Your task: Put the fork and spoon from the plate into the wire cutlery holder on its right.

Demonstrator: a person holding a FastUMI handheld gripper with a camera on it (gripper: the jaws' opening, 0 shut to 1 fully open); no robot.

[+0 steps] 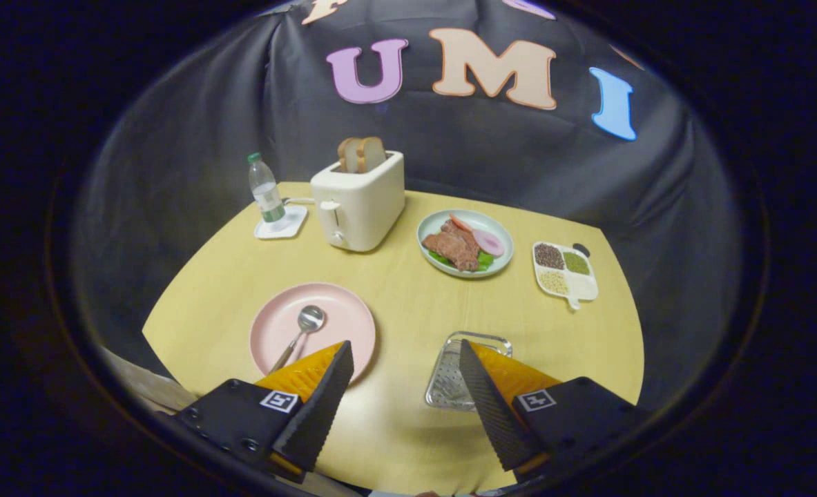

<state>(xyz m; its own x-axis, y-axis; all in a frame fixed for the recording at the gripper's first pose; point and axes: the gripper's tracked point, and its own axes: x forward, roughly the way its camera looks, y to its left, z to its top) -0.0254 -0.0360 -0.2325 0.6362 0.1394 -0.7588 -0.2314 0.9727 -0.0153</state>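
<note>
A pink plate (339, 314) lies on the yellow table just ahead of my left finger (322, 400). On it rests a metal spoon (304, 324), bowl pointing away, handle running back behind that finger. I cannot make out a fork. The wire cutlery holder (453, 376) sits to the plate's right, partly hidden by my right finger (491, 407). My gripper (405, 355) hangs above the table's near side, open wide, with nothing between its fingers.
Farther back stand a white toaster (358, 200) with bread slices, a water bottle (264, 190) on a white coaster, a pale green plate of food (465, 243) and a white divided dish of grains (564, 272). Bare tabletop (408, 304) lies between plate and holder.
</note>
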